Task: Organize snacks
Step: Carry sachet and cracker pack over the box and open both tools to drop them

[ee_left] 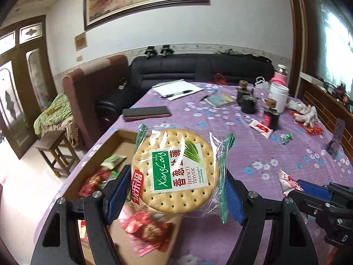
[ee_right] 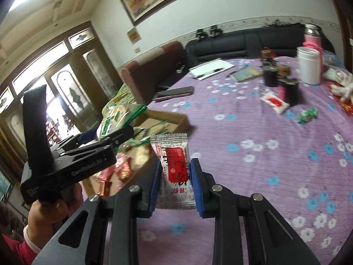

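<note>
The job looks partly done. The cardboard box (ee_left: pixel 123 139) at the near left edge of the table (ee_left: pixel 253 154) already holds several snacks, red wrappers (ee_left: pixel 147 231) and a green one (ee_left: pixel 113 161) among them. Two more are in the air. The left gripper (ee_left: pixel 174 194) has its jaws spread wide around a round cracker pack (ee_left: pixel 176 172), the pads pressing its two sides, and the pack hangs above the box's near end. The right gripper (ee_right: pixel 175 183) has its jaws nearly closed on a red-and-white sachet (ee_right: pixel 174 165), held just beside the box over the purple cloth.

What is left, as far as I can judge: both held packs have to go into the box, and at least two loose snacks remain out on the table, a second red-and-white sachet (ee_left: pixel 261 129) and a green wrapped candy (ee_left: pixel 286 137), both well apart from the box toward the far right.

Around them stand two dark jars (ee_left: pixel 248 101) with cork stoppers, a white canister (ee_left: pixel 278 96), a pink flask (ee_left: pixel 280 75), a notebook (ee_left: pixel 220 99), papers with a pen (ee_left: pixel 176 89) and a phone case (ee_left: pixel 146 112) (none of these look like snacks). Red packaging lies under white gloves (ee_left: pixel 306 112) at the far right edge; I cannot tell what it is. The two grippers are close together at the box, so they may crowd each other when dropping. The jars sit near the loose sachet and could be knocked on the reach.
</note>
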`<state>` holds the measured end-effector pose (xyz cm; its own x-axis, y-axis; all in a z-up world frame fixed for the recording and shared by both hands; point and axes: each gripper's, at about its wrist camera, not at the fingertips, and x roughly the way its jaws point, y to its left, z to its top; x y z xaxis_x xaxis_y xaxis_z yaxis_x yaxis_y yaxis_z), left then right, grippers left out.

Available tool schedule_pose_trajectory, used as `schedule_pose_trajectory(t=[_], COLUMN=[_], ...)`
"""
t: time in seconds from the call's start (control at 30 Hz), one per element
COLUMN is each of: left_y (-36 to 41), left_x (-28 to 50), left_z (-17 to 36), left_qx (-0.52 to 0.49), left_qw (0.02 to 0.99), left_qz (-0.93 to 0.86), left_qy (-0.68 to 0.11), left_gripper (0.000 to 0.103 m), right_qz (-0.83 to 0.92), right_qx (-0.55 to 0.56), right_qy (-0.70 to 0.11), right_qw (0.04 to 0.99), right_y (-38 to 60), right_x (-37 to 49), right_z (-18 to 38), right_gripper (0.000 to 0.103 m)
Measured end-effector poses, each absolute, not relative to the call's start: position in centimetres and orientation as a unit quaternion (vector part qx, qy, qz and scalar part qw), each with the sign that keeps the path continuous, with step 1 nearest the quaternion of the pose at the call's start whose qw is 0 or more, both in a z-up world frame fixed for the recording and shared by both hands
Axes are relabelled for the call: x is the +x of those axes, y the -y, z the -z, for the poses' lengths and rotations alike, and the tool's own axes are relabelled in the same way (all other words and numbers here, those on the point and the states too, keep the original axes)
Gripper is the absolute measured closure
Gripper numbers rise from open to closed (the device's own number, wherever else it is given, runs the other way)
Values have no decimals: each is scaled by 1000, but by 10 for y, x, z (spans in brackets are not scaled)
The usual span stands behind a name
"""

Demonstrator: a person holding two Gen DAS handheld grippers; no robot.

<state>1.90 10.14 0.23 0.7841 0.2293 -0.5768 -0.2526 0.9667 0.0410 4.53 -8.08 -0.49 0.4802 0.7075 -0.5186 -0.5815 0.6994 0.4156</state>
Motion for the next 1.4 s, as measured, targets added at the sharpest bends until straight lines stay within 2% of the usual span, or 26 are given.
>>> schedule_pose_trajectory(t=[0.77,1.4], left_y=[-183,-233], left_x=[-25,-25], left_z=[4,37], left_qx=[-55,-100], left_qw=[934,909], left_qz=[-203,-228], left_qy=[-290,-333], left_gripper=[23,22], right_qz=[-456,-452], right_qx=[31,-3], right_qy=[-354,-382], right_qw=[816,806], right_y=[-41,-88], right_x=[22,35], right_z=[0,20], right_gripper=[76,74])
